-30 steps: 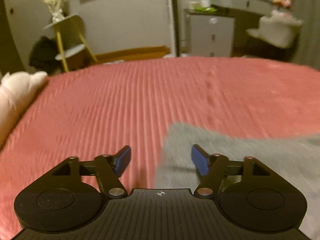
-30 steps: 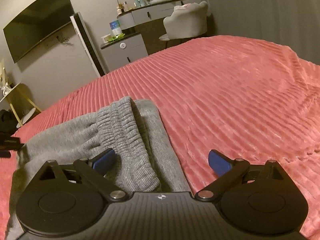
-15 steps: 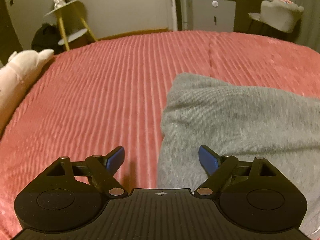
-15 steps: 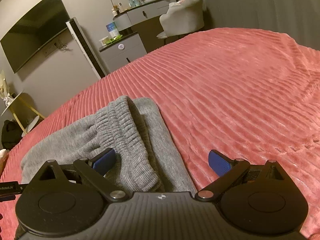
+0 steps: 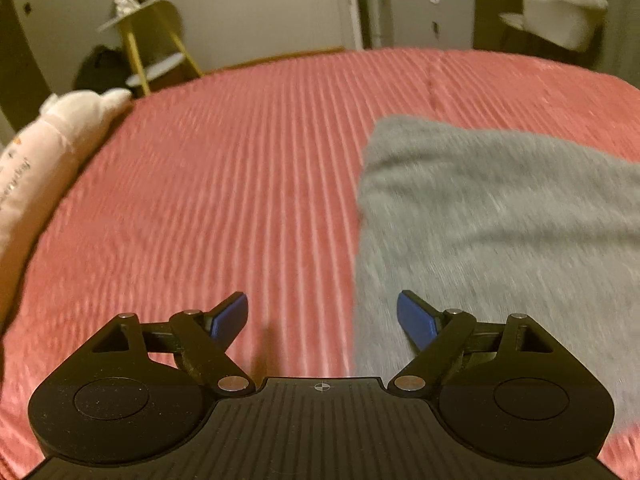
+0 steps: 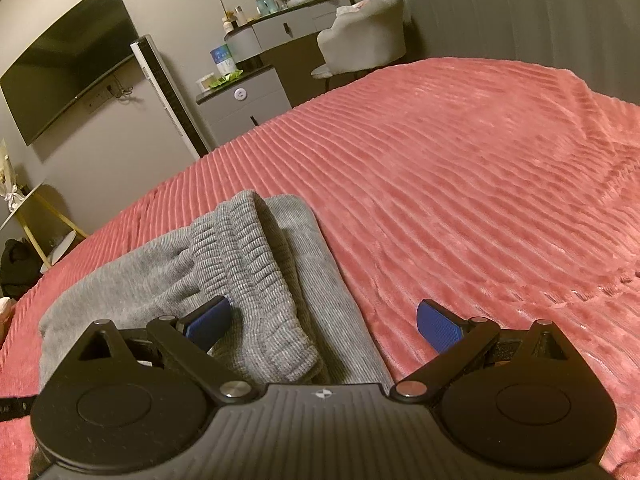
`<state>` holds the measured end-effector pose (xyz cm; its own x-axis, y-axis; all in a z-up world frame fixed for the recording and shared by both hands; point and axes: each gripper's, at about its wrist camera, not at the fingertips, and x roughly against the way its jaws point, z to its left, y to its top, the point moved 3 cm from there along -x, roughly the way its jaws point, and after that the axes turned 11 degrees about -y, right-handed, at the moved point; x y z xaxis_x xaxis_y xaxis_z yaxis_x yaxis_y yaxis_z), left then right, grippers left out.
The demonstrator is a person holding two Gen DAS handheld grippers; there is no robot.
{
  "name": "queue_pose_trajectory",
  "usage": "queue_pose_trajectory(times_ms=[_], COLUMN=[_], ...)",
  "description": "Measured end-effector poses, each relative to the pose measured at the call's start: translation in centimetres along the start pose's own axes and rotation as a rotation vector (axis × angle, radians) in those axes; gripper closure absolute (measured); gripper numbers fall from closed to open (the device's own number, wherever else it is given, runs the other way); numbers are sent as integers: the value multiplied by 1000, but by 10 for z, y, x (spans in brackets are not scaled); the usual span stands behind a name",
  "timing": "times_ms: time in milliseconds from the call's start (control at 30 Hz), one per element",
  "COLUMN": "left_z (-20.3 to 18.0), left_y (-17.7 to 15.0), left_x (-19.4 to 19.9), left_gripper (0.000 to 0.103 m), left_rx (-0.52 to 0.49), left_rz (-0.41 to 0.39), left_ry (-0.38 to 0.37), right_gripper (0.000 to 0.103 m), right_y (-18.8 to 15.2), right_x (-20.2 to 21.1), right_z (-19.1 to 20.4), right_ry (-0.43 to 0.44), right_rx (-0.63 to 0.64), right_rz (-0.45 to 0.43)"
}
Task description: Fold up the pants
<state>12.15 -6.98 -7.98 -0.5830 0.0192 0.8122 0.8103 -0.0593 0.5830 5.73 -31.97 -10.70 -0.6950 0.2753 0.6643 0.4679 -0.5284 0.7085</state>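
The grey knitted pants lie folded on the ribbed pink bedspread, their long axis running away from the right wrist camera, ribbed waistband on top and pointing toward the far wall. The right gripper hangs over their near end, jaws wide, gripping nothing. The left gripper hovers above the pants' edge, jaws wide and empty. A white plush pillow sits at the bed's left side.
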Motion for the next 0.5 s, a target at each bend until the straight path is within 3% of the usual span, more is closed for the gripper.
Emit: queue_pose_trajectory(times_ms=[100,200,333,400,500], left_z=[-2,-10,-3,-1,-10], left_y=[-19,-40,-47,-52,-56], left_x=[9,12,14,16,23], left_gripper=[16,13,13,13,13], left_rx=[5,17,151,205,149], left_rz=[21,31,44,42,1], left_ry=[-98,-142,-191,-195,-150], right_gripper=[4,4,4,4,4], right_y=[1,2,2,3,0], right_x=[0,0,1,9,27], right_z=[-2,-4,-7,-13,-27], right_ry=[6,15,32,74,193], right_rx=[-11,-24,-38,-66,-155], right_rz=[12,21,36,57,99])
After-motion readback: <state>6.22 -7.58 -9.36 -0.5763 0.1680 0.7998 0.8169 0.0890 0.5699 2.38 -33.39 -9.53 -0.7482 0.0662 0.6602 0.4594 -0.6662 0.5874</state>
